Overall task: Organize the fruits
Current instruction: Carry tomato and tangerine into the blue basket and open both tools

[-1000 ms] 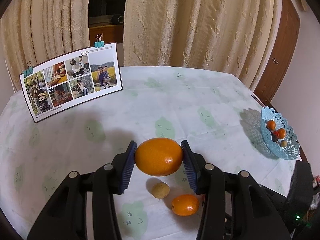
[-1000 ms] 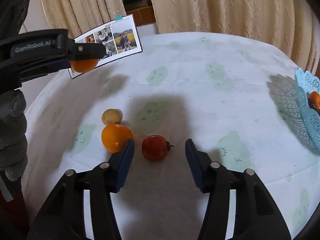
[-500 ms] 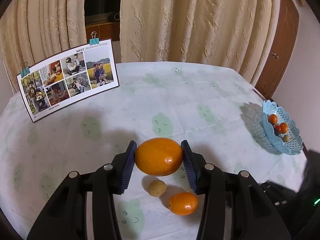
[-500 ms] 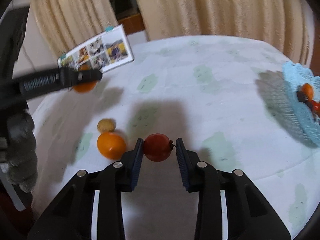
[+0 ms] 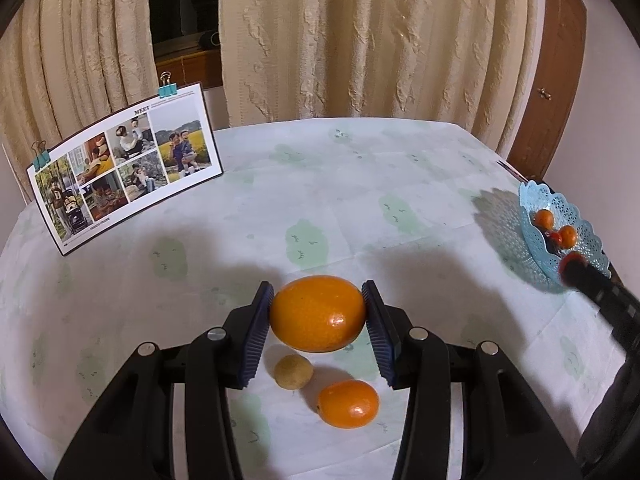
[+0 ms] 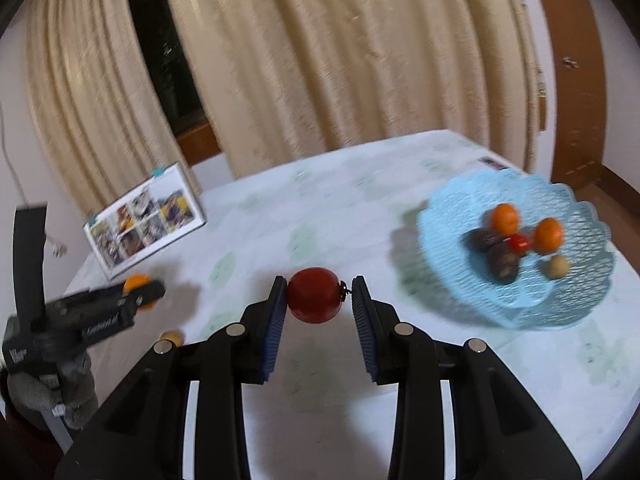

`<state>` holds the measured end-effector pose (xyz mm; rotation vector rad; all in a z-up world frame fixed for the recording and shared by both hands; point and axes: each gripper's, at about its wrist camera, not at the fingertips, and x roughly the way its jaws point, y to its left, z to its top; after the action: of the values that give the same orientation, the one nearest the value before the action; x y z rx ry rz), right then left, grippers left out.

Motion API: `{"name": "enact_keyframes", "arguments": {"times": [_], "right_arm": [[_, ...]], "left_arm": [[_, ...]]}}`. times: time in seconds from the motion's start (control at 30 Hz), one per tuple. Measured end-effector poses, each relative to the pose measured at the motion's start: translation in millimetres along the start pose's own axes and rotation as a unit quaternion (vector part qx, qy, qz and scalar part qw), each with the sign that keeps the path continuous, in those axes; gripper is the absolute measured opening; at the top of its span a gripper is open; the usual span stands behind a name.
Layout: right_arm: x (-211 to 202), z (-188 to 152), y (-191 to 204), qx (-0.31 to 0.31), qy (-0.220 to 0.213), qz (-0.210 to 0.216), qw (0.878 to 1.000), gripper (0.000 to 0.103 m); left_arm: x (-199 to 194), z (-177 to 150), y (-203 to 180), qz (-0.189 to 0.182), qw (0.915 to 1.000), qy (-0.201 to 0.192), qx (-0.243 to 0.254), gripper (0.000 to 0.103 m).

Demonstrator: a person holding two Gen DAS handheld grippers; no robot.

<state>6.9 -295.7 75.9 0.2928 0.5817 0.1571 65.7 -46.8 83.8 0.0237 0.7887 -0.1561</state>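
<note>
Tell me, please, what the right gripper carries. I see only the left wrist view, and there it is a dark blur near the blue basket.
Observer: The right gripper is shut on a round dark-red fruit, with one of the jaws on each side of it.
Operator: Is the fruit over the basket already?
Observer: Not yet. The light-blue lattice plastic basket lies ahead of the fruit and to its right.
Operator: What lies in the basket that I cannot see?
Observer: Two dark brown oblong fruits and a small round tan fruit.
</note>
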Motion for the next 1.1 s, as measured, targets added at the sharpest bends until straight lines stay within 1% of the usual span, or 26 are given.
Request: {"name": "enact_keyframes", "arguments": {"times": [0.3,0.5,0.7,0.77,0.8,0.83,0.97,1.1], "right_arm": [[-16.7,14.0,-62.4,0.049,-0.034,-0.055,0.997,0.034],[-16.7,11.8,-94.7,0.079,-0.035,-0.083,0.993,0.034],[-9.0,4.8,-114.6,0.1,-0.028,-0.101,0.989,0.034],[-8.9,3.0,-119.6,0.107,-0.029,-0.107,0.988,0.036],[-9.6,2.3,-123.7,0.115,-0.031,-0.109,0.987,0.04],[-10.8,1.6,-126.1,0.12,-0.033,-0.109,0.986,0.049],[-17.9,-0.4,-135.3,0.133,-0.048,-0.117,0.983,0.05],[-23.9,-3.2,-139.8,0.137,-0.064,-0.137,0.979,0.05]], "left_arm": [[3.1,0.4,-18.9,-0.008,0.9998,0.004,0.016,0.046],[4.9,1.6,-32.4,-0.014,0.9995,0.007,0.027,0.046],[5.7,3.5,-44.5,-0.018,0.9991,0.007,0.037,0.046],[5.8,4.3,-47.7,-0.019,0.999,0.007,0.04,0.046],[6.0,5.1,-51.1,-0.02,0.9989,0.007,0.042,0.046],[5.9,5.5,-53.2,-0.021,0.9988,0.008,0.044,0.046],[5.7,8.8,-69.7,-0.033,0.9977,0.007,0.058,0.046],[5.2,14.2,-98.0,-0.053,0.9951,0.003,0.084,0.046]]}}
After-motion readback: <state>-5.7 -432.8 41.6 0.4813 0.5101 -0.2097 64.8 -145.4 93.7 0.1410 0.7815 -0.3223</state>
